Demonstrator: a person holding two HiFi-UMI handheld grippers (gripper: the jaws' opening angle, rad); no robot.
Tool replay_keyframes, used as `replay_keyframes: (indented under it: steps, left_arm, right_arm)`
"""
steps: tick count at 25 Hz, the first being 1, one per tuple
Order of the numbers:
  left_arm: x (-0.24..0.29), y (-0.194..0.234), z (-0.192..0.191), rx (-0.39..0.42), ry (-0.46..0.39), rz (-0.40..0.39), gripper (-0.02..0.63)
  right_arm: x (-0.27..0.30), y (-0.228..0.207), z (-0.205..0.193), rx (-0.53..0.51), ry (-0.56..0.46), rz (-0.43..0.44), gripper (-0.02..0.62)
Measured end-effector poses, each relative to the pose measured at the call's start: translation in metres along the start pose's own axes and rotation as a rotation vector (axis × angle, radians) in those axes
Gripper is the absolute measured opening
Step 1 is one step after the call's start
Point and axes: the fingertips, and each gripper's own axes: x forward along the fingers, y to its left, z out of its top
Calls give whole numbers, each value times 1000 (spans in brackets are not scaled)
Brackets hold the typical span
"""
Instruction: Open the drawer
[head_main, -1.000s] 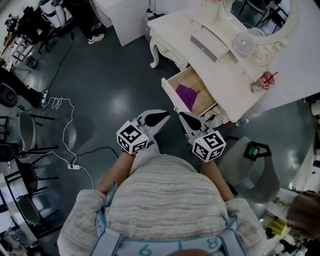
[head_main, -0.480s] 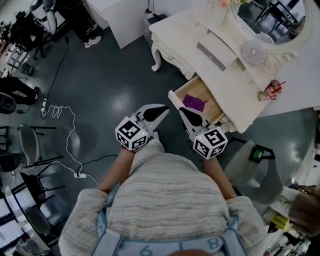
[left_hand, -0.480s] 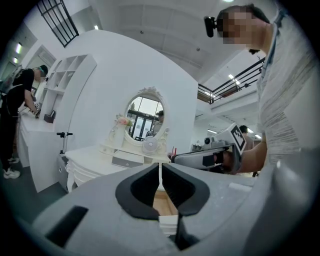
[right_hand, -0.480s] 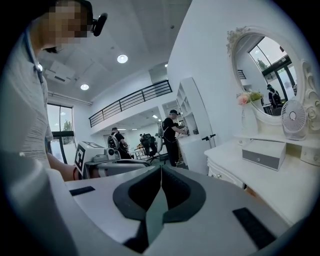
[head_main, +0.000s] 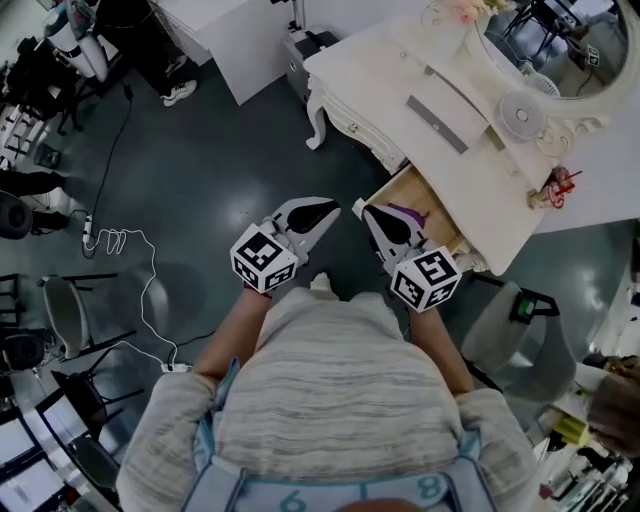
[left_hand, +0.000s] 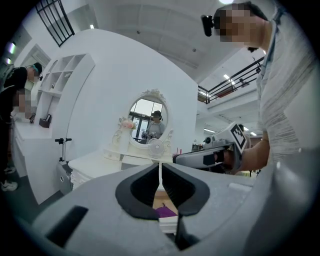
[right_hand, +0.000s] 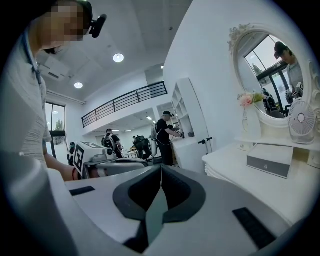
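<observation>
Drawer (head_main: 438, 224) already open; left gripper (head_main: 322, 211) and right gripper (head_main: 366, 212) both closed, empty; risk: right gripper bumps drawer front, shoving it shut.

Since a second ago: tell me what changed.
The left gripper and right gripper travelled with the person towards the dresser; in the head view the right one now overlaps the front of the drawer. Nothing taken or released. Unchanged: both shut and empty, drawer open, purple cloth inside.
</observation>
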Motion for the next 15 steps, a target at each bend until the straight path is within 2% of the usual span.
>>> replay_keyframes:
  steps: [4,15]
  left_arm:
    - [1,17,0,4,1,-9,28]
    - [17,32,-6,-16,2,-18,28]
  right_arm:
    - [15,3,2,-5,10,-7,10]
    - [29,-12,2,0,27,-20,11]
